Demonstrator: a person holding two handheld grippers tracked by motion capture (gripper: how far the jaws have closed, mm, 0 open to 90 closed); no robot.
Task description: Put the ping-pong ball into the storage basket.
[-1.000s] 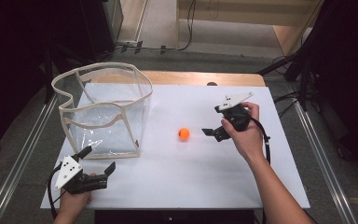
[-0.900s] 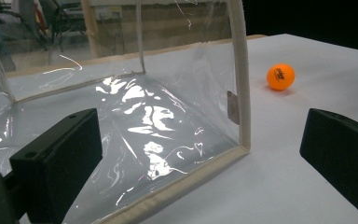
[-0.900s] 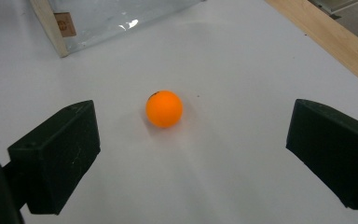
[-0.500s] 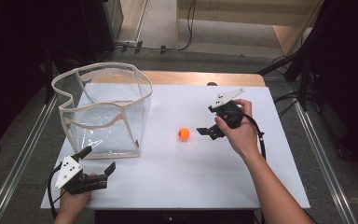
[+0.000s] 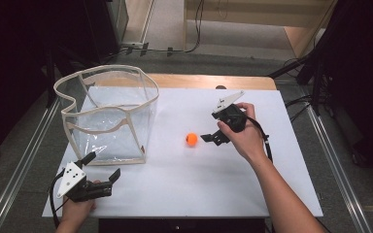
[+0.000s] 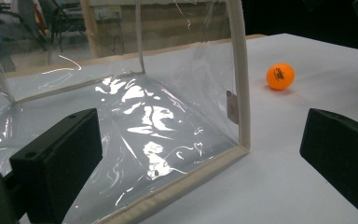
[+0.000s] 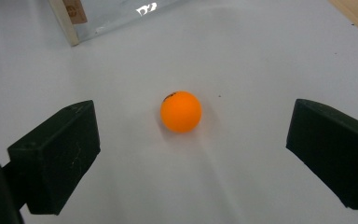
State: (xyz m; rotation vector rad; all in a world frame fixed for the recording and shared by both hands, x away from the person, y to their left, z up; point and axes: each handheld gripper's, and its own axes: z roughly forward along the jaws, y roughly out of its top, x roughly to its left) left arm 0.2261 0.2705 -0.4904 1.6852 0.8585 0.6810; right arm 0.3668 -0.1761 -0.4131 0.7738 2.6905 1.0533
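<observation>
The orange ball lay on the white table, apart from the clear bag. You aimed your right gripper at it, jaws spread wide, probably to straddle it. Your left gripper, also released, rested near the bag's corner, empty.

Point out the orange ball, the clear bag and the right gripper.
orange ball (image 7: 181, 111): right gripper view, middle of the ball.
clear bag (image 5: 145, 121): high view, its beige front corner seam.
right gripper (image 5: 211, 138): high view, midway between its open fingertips.
</observation>
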